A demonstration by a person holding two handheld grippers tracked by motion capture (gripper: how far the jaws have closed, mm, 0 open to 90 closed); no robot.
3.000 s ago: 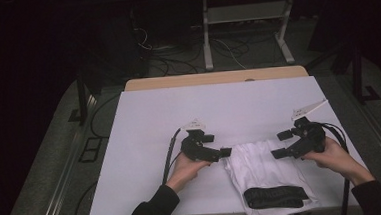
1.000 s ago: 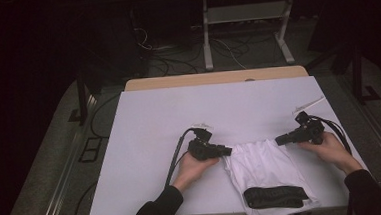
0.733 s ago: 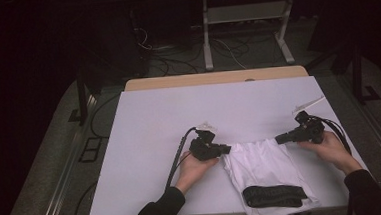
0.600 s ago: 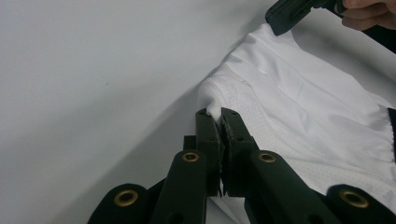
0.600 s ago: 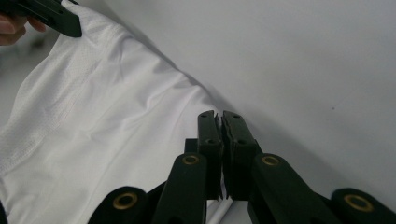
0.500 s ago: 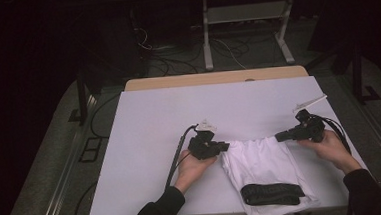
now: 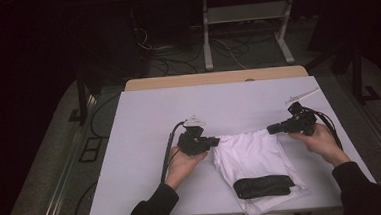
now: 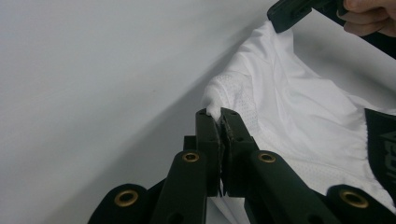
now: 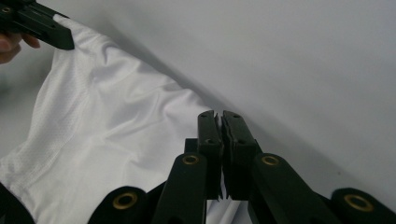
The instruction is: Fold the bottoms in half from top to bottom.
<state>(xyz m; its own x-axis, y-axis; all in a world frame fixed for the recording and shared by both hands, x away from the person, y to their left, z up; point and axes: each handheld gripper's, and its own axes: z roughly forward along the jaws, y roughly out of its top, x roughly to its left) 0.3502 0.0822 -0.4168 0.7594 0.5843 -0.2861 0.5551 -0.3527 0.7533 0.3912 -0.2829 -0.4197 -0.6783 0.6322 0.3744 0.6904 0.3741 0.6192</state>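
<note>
A white mesh garment (image 7: 251, 156) with a black waistband (image 7: 263, 185) lies on the near right part of the white table (image 7: 145, 140). My left gripper (image 7: 215, 142) is shut on its far left corner, and the cloth (image 8: 299, 116) bunches right at the jaw tips (image 8: 219, 114). My right gripper (image 7: 271, 129) is shut on the far right corner. The white fabric (image 9: 107, 102) runs from under the right gripper's closed tips (image 9: 218, 115) to the left gripper (image 9: 51, 32). The far edge hangs stretched between the two grippers. The waistband end lies at the table's near edge.
A thin white strip (image 7: 302, 95) lies at the table's far right. A wooden tabletop edge (image 7: 217, 78) borders the far side. Cables and a metal stand (image 7: 244, 29) sit on the floor beyond. Each gripper trails a cable across the table.
Over three seconds both grippers moved farther from the person, and the far edge of the garment went from bunched to stretched between them. In the last second little has moved.
</note>
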